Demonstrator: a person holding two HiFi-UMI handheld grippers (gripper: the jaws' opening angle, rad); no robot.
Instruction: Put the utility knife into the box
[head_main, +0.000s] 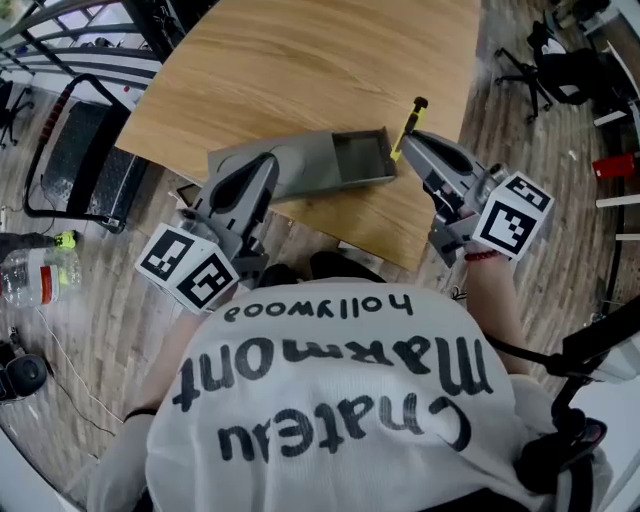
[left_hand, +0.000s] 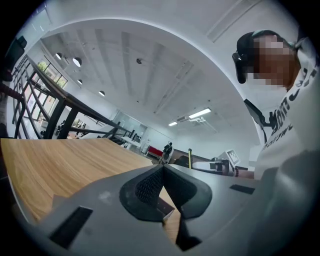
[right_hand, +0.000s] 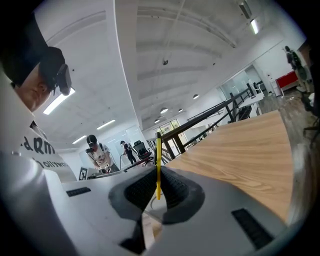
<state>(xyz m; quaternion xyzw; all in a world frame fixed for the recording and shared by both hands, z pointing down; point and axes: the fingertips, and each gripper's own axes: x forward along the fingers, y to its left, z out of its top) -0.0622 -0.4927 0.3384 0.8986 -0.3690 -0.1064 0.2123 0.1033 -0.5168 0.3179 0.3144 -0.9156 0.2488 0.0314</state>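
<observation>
So the right gripper (head_main: 412, 140) has its jaws pinched tight on the yellow knife (head_main: 408, 122). In the right gripper view it's just a skinny yellow strip (right_hand: 158, 170) caught edge-on between the pads, with most of its length poking out past the tips. It's in the air by the far right corner of the grey box (head_main: 330, 187), not inside yet as far as I can tell.

The left gripper (head_main: 266, 162) has its jaws closed on each other with nothing in them. It hangs over the left part of the box, and I can't tell if it's actually pressing down on it.

What I'd worry about:
- The grip is on a thin flat thing, near one end. Any bump and the knife probably swivels between the pads or slides out.
- The long free end could clip the box's right wall going in. If the left gripper isn't pinning the box, that nudge likely shoves it left.
- The box sits close to the near edge of the table (head_main: 300, 60), so a push that way could tip it off.
- Letting go too high, and the knife may bounce off the rim and land on the table.
</observation>
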